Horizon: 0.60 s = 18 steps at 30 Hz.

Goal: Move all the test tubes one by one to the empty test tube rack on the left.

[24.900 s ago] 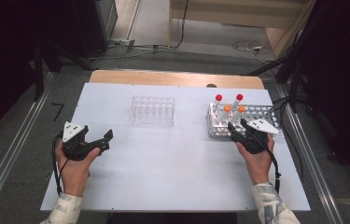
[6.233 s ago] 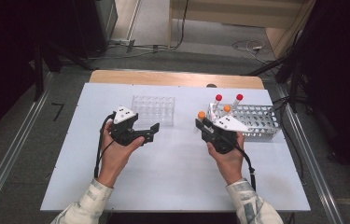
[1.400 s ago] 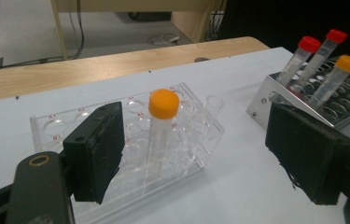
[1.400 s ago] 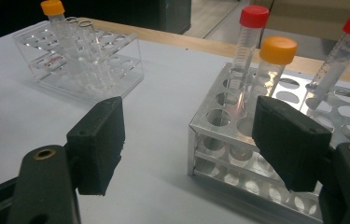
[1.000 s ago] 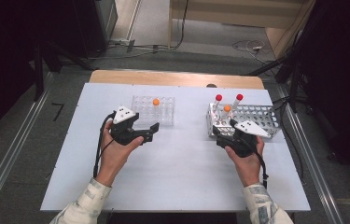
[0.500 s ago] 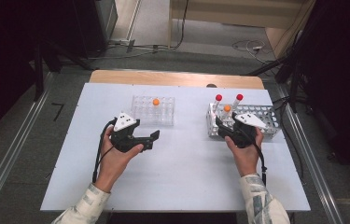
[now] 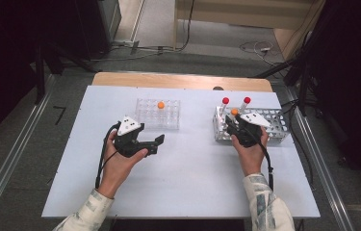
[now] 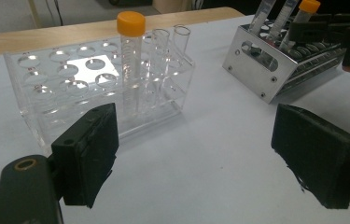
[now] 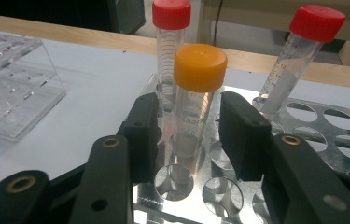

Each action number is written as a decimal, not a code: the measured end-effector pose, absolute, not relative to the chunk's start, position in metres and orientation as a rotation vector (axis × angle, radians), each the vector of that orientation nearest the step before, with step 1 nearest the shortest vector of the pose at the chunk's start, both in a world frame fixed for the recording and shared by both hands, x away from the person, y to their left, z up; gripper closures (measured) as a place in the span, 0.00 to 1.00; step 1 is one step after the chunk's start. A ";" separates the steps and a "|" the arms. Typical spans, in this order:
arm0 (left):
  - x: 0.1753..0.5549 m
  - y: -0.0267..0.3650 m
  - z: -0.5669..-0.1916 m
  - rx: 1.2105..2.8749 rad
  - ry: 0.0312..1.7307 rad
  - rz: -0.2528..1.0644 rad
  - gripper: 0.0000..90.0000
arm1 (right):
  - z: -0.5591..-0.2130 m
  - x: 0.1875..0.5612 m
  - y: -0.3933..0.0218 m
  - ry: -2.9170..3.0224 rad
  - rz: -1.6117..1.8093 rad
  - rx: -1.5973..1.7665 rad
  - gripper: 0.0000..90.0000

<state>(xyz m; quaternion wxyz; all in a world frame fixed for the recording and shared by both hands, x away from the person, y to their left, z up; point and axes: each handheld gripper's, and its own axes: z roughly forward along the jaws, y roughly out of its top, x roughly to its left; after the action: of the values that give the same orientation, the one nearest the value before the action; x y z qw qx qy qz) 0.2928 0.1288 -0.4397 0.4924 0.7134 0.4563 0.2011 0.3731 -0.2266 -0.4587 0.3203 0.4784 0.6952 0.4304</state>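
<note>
While the right claw (image 9: 189, 140) stood over the near corner of the metal rack (image 9: 312, 140), its jaws had just been closing around an orange-capped tube (image 9: 196, 107) that stood upright in one of the rack's holes. In the right gripper view the tube sat squarely between the two black pads (image 9: 240, 135); a narrow gap seemed to remain on each side, so the pads looked close to the tube's wall without clearly pressing on it. Just beyond that claw rose two red-capped tubes in the same rack: one (image 9: 170, 51) upright directly behind the orange-capped tube, the other (image 9: 294, 60) leaning away to the claw's right. In the high view the right claw (image 7: 233, 126) covered the rack's (image 7: 277, 127) left end, with the person's hand (image 7: 250, 151) behind it.

The left claw (image 7: 156, 143) hovered over bare white bench (image 7: 192, 183), its jaws spread wide and holding nothing. Ahead of it and a little to its left in the left gripper view stood the clear plastic rack (image 8: 70, 88), with a second orange-capped tube (image 8: 130, 65) upright in it beside some uncapped tubes (image 8: 165, 51). The metal rack lay well apart from that claw, farther off to its right.
</note>
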 end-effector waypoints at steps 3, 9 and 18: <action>0.293 0.129 -0.441 1.737 1.109 0.491 0.17 | -0.460 0.375 -0.226 1.825 1.130 1.269 0.71; 0.293 0.129 -0.441 1.734 1.113 0.491 0.17 | -0.460 0.376 -0.227 1.822 1.140 1.285 0.78; 0.293 0.130 -0.441 1.737 1.117 0.498 0.16 | -0.437 0.374 -0.230 1.805 1.179 1.251 0.79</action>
<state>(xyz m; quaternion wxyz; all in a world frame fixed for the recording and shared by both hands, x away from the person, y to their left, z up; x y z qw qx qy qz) 0.2934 0.1305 -0.4407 0.4869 0.7143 0.4591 0.2046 0.3735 -0.2301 -0.4371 0.3187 0.4757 0.6864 0.4484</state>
